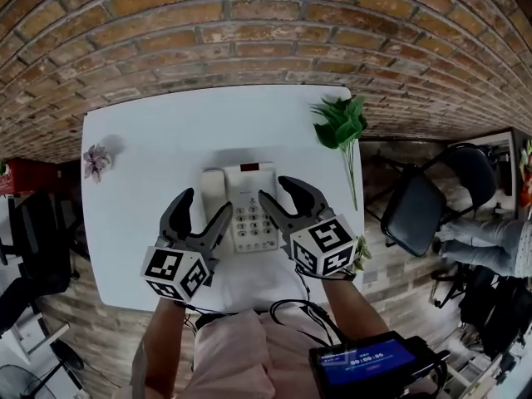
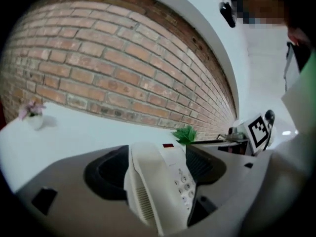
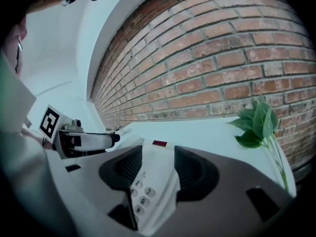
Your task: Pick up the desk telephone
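Note:
A white desk telephone (image 1: 245, 206) lies in the middle of the white table (image 1: 141, 181), its handset (image 1: 214, 191) resting on the left side and its keypad to the right. My left gripper (image 1: 205, 204) stands open just above the phone's near left part, one finger on each side of the handset end. In the left gripper view the phone (image 2: 158, 186) sits between the dark pads with gaps showing. My right gripper (image 1: 278, 191) is open over the near right edge. In the right gripper view the keypad (image 3: 143, 194) lies between its jaws.
A green leafy sprig (image 1: 341, 127) lies at the table's right edge and a small pink flower (image 1: 96, 161) at its left. A brick wall (image 1: 266, 32) backs the table. A black chair (image 1: 420, 206) stands to the right. A device with a blue screen (image 1: 366, 360) hangs near my body.

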Demonstrator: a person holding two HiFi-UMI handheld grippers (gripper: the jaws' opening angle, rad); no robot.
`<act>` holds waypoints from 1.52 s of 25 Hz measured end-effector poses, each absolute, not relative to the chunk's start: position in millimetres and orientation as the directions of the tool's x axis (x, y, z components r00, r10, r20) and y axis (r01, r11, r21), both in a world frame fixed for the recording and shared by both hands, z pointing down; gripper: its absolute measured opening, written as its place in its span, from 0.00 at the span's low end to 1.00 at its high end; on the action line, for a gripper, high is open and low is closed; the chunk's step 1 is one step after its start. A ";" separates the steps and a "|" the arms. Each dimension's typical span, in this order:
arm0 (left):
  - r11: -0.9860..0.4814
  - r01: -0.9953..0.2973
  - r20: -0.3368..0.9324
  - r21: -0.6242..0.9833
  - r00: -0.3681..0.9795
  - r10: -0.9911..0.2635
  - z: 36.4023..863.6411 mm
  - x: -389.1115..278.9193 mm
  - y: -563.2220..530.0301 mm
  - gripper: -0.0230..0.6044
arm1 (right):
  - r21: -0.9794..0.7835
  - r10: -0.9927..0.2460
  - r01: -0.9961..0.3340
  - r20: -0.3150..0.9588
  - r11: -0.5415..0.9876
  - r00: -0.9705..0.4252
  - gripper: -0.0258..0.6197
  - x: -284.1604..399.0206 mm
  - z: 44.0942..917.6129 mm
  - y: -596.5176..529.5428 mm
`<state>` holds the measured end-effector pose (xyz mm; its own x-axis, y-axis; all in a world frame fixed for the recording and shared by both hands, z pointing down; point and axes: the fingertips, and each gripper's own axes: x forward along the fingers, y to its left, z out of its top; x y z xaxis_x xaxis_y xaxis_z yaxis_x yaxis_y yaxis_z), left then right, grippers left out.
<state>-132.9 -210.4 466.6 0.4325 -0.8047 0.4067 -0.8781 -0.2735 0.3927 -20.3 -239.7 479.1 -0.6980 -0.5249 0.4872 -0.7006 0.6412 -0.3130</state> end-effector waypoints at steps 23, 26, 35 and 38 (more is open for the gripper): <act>-0.232 -0.582 0.363 0.780 0.721 -0.590 529.2 -117.6 -215.0 0.67 | -0.561 -0.327 -0.612 0.530 0.557 -0.783 0.65 -40.8 548.6 -244.8; -0.254 -0.592 0.360 0.765 0.719 -0.594 528.3 -117.4 -215.2 0.67 | -0.563 -0.338 -0.612 0.520 0.555 -0.784 0.66 -43.2 547.7 -243.9; -0.379 -0.676 0.312 0.632 0.669 -0.675 513.0 -120.7 -211.2 0.67 | -0.574 -0.342 -0.565 0.456 0.592 -0.822 0.66 -41.7 538.3 -240.2; -0.410 -0.691 0.301 0.595 0.665 -0.683 509.4 -120.8 -210.3 0.67 | -0.564 -0.314 -0.559 0.475 0.608 -0.822 0.67 -41.1 540.6 -239.6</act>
<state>-120.8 -210.3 509.4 0.6651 -0.6835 0.3009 -0.6908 -0.4101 0.5955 -41.1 -239.6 540.6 -0.8218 -0.3144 0.4752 -0.5588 0.6079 -0.5641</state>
